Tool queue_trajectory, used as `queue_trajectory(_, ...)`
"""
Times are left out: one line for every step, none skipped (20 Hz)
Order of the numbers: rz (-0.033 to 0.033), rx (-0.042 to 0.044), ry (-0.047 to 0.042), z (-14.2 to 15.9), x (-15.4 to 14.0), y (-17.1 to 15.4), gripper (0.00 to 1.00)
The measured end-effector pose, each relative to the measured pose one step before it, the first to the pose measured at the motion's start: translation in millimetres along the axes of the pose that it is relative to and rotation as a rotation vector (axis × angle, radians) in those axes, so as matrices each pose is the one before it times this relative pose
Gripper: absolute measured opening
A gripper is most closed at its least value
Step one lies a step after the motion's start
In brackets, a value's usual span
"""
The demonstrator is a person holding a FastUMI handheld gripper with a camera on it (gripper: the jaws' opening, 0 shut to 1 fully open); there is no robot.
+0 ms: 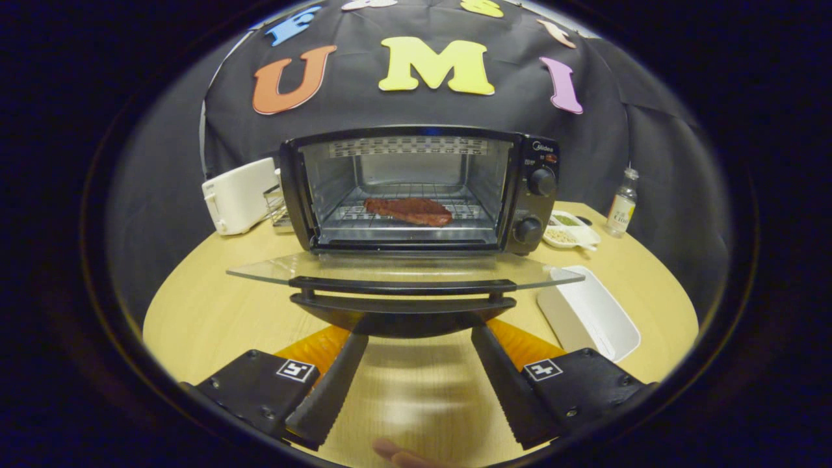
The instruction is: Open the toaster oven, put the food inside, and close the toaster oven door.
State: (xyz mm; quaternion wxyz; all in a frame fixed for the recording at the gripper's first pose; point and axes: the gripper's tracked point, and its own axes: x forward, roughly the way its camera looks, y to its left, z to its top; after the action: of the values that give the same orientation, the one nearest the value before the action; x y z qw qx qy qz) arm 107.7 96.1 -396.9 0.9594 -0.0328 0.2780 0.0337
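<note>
your gripper (pixel 419 338) sits low over the wooden table (pixel 214 312), fingers spread well apart, gripping nothing. their tips reach up to the underside of the handle (pixel 402 286) on the toaster oven door (pixel 403 268); whether they touch it, you cannot tell. the door lies fully open, glass flat and level, just ahead of the fingers. beyond it, the toaster oven (pixel 419 188) stands open with the food (pixel 408 210), a reddish-brown slab, lying on the wire rack (pixel 403 224) inside. two knobs (pixel 541 182) sit on its right panel. a white toaster (pixel 239 195) stands to the oven's left. a white rectangular tray (pixel 588 312) lies right of the door, a small divided dish (pixel 569 229) and a bottle (pixel 622 203) behind it. fingertips of a hand (pixel 400 454) show below the gripper.
</note>
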Motion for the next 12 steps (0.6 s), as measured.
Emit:
queue_trajectory(0.00698,0.00566,-0.00909,6.63,1.67,1.38,1.00)
queue_trajectory(-0.00176,-0.00058,-0.00975,7.07,1.91,-0.58,1.00)
queue_trajectory(-0.00309,-0.00741,-0.01137,5.92,0.50,-0.66,1.00)
queue_trajectory(-0.00772,-0.00760,-0.01191,6.90,1.02,-1.01,1.00)
queue_trajectory(-0.00274,-0.01114,-0.00789,6.40,0.78,0.35,1.00)
queue_trajectory(0.00376,-0.01496,-0.00711,6.90,0.07,2.04,1.00)
queue_trajectory(-0.00344,-0.01185,-0.00799,7.66,0.31,-1.38,1.00)
queue_trajectory(0.00048,-0.00800,-0.01302,9.44,-0.17,0.08,1.00)
queue_trajectory(0.00146,-0.00657,-0.01377,10.69,0.35,-0.60,1.00)
queue_trajectory(-0.00105,0.00081,-0.01569,11.46,0.49,-1.93,1.00)
queue_trajectory(-0.00752,0.01116,-0.01543,10.20,1.32,-3.73,1.00)
queue_trajectory(-0.01228,0.01373,-0.02154,12.27,1.74,-5.11,1.00)
